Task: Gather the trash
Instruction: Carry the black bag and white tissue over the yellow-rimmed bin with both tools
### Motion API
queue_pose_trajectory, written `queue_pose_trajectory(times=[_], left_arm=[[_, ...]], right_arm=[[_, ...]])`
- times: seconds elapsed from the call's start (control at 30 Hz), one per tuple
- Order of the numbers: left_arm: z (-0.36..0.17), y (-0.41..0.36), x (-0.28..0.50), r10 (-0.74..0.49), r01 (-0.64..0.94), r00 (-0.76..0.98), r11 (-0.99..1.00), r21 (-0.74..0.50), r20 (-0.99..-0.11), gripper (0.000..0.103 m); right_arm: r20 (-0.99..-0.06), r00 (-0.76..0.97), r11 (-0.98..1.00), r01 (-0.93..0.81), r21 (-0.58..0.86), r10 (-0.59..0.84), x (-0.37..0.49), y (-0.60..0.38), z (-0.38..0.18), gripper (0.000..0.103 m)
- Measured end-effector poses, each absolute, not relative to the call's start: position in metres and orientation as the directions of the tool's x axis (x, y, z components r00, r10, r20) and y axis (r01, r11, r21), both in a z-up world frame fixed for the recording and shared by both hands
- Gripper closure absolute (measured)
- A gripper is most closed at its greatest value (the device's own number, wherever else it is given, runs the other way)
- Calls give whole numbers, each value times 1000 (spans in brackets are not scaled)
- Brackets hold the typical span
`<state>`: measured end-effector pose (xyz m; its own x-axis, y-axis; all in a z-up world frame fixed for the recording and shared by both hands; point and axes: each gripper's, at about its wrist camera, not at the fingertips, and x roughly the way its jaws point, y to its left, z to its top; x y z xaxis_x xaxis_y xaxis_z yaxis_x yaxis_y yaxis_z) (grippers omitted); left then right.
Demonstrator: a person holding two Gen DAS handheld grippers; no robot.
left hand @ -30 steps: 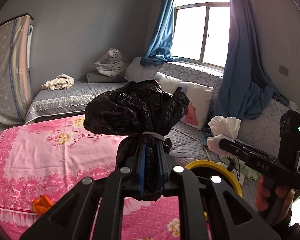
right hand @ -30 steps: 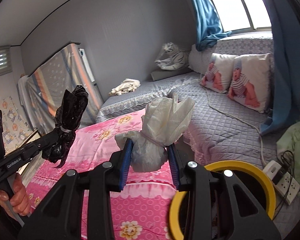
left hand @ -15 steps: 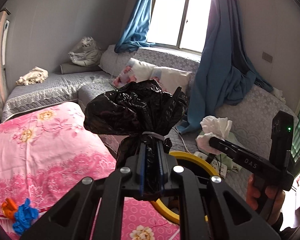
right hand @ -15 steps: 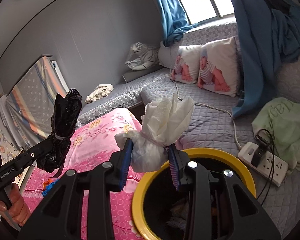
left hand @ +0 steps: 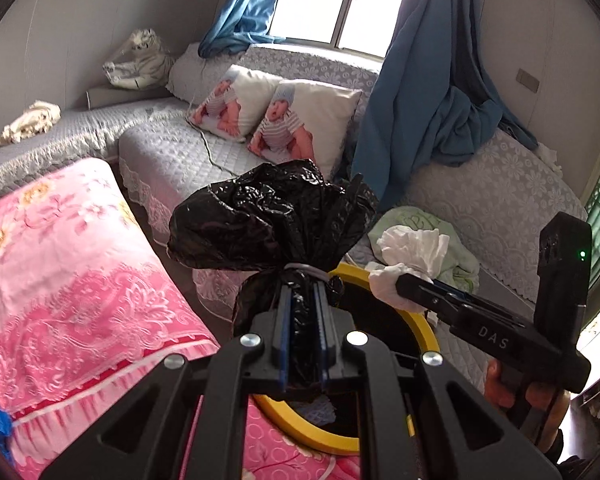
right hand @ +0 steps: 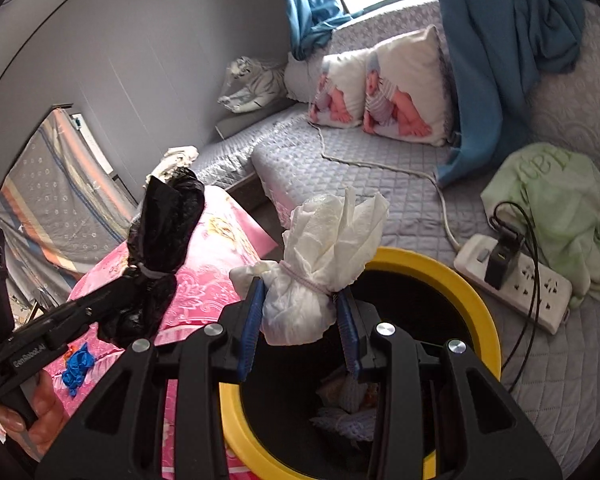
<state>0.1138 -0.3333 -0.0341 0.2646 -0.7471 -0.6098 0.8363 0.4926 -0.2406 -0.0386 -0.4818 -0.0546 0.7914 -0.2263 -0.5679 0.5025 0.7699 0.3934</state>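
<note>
- Got 2 bundles on the go: my left gripper [left hand: 302, 334] is squeezed nearly closed on the neck of the black bag bundle [left hand: 272, 216], and my right gripper [right hand: 300, 316] is partly open but clamped on the fat bottom of the white paper bundle [right hand: 324, 248].
- Both are hanging by the yellow-rimmed bin [right hand: 476, 292]. The white one looks to be over the near edge of the opening, the black one is more off to the side, above the pink blanket [right hand: 204, 280].
- My plan: nudge each bundle over the dark middle of the bin before letting go, then open 1 hand at a time so they don't bump each other (the black bag flares wide on top, so it could catch the rim).
- There's already some crumpled stuff in the bottom, but plenty of room by the look of it.
- Watch-outs: the power strip [right hand: 516, 280] with its cables lies just beside the bin on the grey quilt, next to a green cloth [right hand: 560, 208].
- Still to grab, I reckon: a blue scrap [right hand: 78, 366] on the pink blanket.
</note>
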Motion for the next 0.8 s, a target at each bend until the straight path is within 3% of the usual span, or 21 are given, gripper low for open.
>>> queue_pose_trajectory(times=[0.4,0.73,0.8], left_arm=[[-76,-374,111,-700,845,185,472,-252,-690,93],[-85,-379,112,-690,840,168,474,-264,-704,92],[-84,-379,113,-692,836,167,477,-270,-703,87]], right_arm=[[-625,746,702,572,424,-230,-47,-508,-87,69],[-638,736,681,588,437,-225,-47,-515,-96,66],[-637,735,669,596,444,-233,-49,-517,-96,64]])
